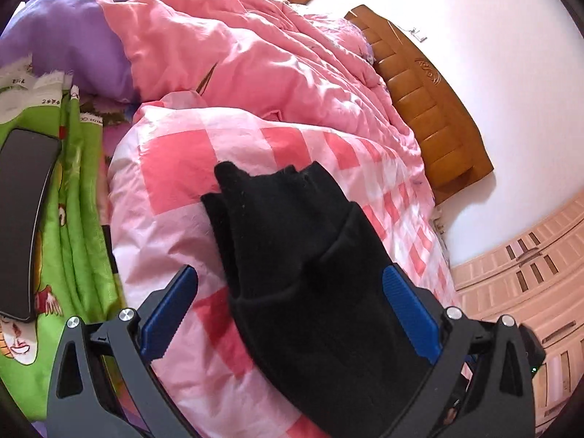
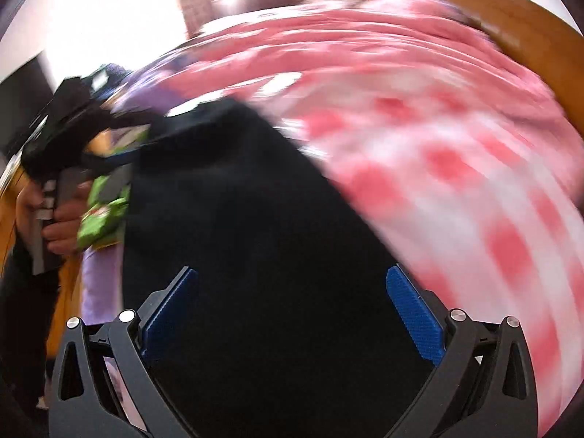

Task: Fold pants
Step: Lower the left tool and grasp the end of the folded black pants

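Looking down my left gripper (image 1: 290, 314): jaws spread wide, nothing between the blue pads (image 1: 166, 319) but air and cloth below. The black pants (image 1: 310, 273) lie bunched on the pink-and-white checked quilt (image 1: 175, 175), running from the near edge of the bed up toward its middle, cuffs or folded ends pointing away from me. The right pad sits over the pants' edge; I can't tell if it touches.

Right gripper (image 2: 292, 317): jaws also wide apart, hanging over a broad dark spread of the pants (image 2: 255, 237). This view is heavily motion-blurred, so contact is unclear.

Pink duvet (image 1: 255, 54) is heaped behind the checked quilt, toward the wooden headboard (image 1: 430, 109). Green printed sheet (image 1: 73, 219) runs along the left edge of the bed, with a dark phone (image 1: 22, 219) lying on it.

In the right view the person's hand (image 2: 54, 219) grips the left gripper's handle at far left.
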